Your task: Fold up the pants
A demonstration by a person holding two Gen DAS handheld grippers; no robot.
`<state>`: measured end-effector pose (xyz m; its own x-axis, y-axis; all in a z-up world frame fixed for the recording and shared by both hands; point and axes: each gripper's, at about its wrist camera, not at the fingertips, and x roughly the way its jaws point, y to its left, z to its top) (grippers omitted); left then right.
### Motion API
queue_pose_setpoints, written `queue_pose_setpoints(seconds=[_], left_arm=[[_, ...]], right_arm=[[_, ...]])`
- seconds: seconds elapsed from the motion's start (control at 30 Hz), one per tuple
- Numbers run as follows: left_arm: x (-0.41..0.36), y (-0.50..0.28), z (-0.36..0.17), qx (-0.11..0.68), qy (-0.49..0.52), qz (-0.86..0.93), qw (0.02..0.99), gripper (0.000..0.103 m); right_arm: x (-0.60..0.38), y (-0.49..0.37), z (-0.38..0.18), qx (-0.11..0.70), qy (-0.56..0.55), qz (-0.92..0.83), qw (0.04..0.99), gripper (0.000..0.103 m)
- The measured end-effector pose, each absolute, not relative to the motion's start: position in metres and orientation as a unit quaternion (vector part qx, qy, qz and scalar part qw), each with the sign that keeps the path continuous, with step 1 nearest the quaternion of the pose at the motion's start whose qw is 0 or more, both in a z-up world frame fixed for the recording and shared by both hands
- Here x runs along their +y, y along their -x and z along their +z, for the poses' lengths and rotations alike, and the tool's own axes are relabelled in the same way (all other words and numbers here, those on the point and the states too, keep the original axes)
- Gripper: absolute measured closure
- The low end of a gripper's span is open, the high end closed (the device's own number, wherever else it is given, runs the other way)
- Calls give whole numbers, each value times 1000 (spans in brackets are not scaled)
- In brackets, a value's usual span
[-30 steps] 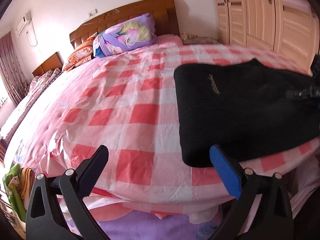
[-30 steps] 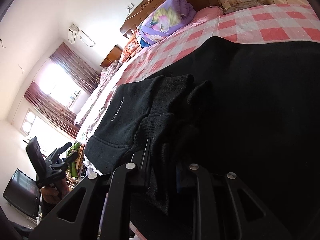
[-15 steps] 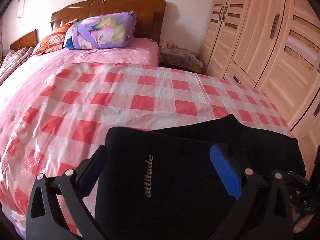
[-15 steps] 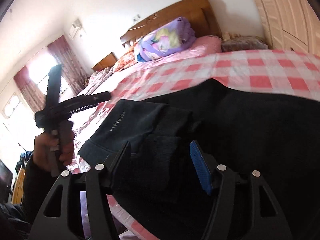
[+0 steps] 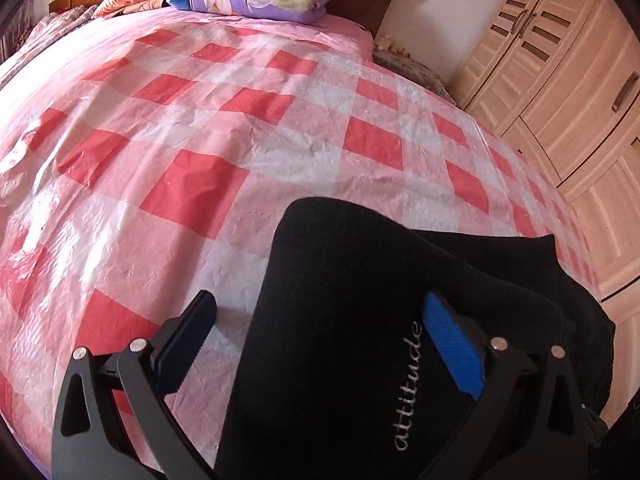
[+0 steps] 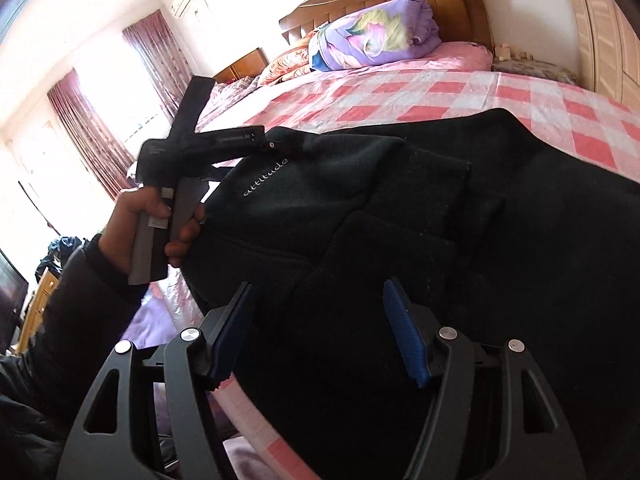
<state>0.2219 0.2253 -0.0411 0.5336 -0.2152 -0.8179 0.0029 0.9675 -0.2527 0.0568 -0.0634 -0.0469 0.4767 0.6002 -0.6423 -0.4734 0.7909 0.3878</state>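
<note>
Black knit pants (image 5: pixel 360 320) with a pale "attitude" script are being spread near the edge of the bed, under both grippers.

The left gripper (image 5: pixel 320 332) is being held wide open over the script, its blue pads clear of the cloth; the right gripper (image 6: pixel 320 332) is likewise standing wide, nothing clamped. Beyond the fingertips, a red-and-pink checked plastic sheet (image 5: pixel 200 140) is being seen, then a purple floral quilt (image 6: pixel 372 36).
</note>
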Motion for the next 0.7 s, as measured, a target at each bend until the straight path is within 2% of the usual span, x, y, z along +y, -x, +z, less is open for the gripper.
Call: queue_pose_setpoints(seconds=[0.07, 0.13, 0.2, 0.3, 0.4, 0.53, 0.63, 0.7], left_arm=[[221, -221, -39, 476, 96, -55, 873, 1], [222, -220, -38, 473, 100, -53, 873, 1], [222, -217, -35, 464, 99, -49, 879, 1], [211, -205, -22, 431, 59, -23, 900, 2], [183, -179, 4, 369, -4, 2, 929, 2], [123, -137, 34, 331, -28, -84, 940, 2], [74, -115, 33, 345, -56, -149, 925, 1], [48, -103, 23, 360, -77, -180, 912, 1]], right_arm=[[-90, -46, -33, 390, -96, 297, 866, 36], [-129, -26, -17, 374, -115, 248, 886, 24], [-194, 3, -7, 359, -166, 166, 903, 20], [-285, 64, -7, 325, -267, 89, 903, 20], [-355, 118, -24, 328, -328, -8, 886, 20], [-367, 110, -38, 362, -315, -16, 877, 20], [-368, 85, -45, 388, -297, -23, 872, 20], [-370, 74, -60, 418, -305, -18, 856, 16]])
